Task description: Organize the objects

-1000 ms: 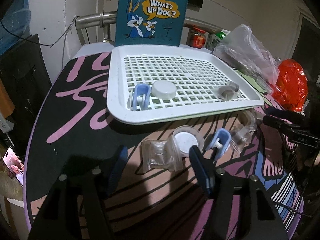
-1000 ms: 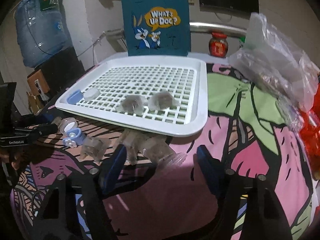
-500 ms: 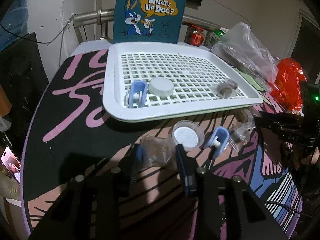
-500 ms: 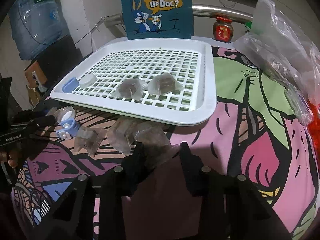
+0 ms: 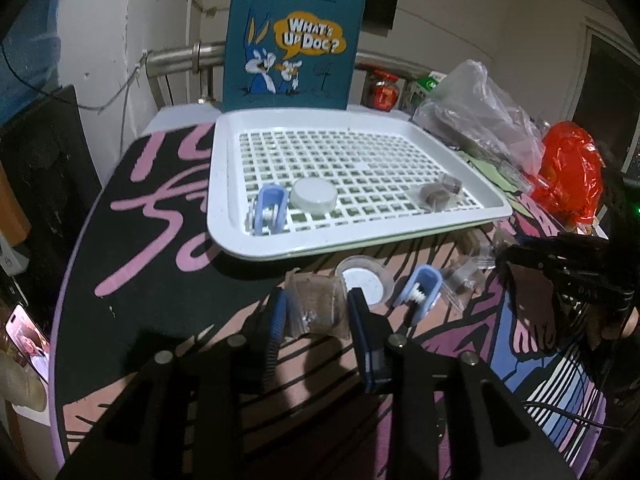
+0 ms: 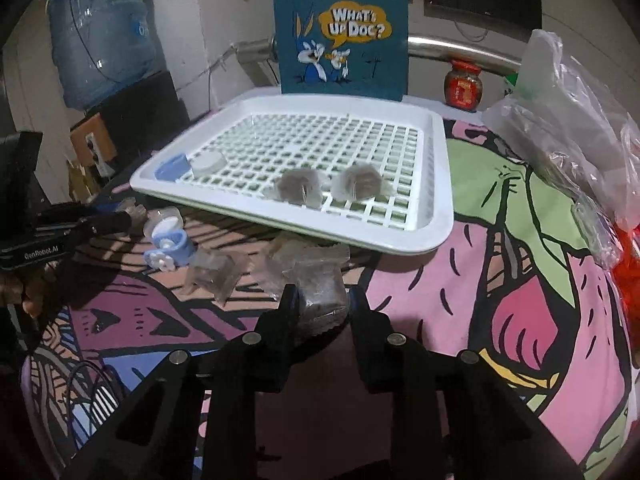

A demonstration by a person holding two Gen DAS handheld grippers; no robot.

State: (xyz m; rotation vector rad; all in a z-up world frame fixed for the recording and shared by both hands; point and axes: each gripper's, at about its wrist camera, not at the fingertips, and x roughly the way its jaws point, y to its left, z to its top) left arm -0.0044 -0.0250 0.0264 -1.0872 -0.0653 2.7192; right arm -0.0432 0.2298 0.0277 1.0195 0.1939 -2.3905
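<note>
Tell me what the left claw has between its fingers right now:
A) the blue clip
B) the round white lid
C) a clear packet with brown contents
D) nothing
C: in the left wrist view the left claw is shut on a clear packet of brown contents, while the blue clip lies apart on the table.

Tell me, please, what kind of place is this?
Probably a lived-in home room, not a lab: a table under a cartoon-print cloth, a water cooler bottle by the wall, and a "What's Up Doc?" tote bag.

Home: water jug (image 6: 102,36), tote bag (image 5: 294,36)
</note>
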